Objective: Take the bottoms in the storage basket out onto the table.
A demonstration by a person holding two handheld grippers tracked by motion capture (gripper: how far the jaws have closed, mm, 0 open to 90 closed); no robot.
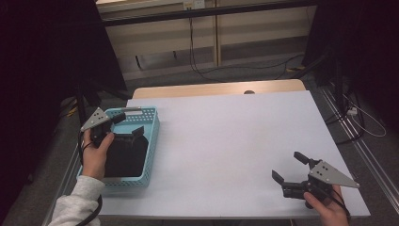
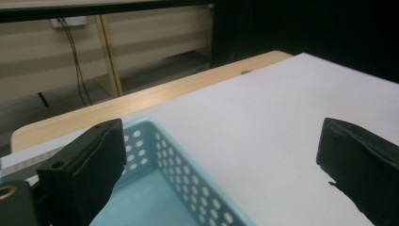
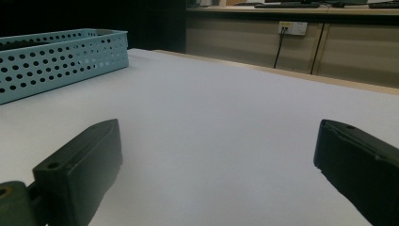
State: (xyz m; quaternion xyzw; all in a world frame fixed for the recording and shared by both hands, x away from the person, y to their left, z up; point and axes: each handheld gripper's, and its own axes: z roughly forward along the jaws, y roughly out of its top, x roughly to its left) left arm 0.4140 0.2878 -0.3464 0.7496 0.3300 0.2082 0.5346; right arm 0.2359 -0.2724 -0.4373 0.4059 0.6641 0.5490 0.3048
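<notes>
Two hand-held grippers stand open: the left hand-held gripper hovers above the blue basket at the table's left edge, apparently to reach its dark contents, while the right hand-held gripper waits well apart.

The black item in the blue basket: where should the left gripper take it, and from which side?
Come straight down from above with the left gripper, since the basket walls block the sides. Probably pinch the black item at its upper edge nearest the open jaws. Its exact shape is too dark to tell.
</notes>
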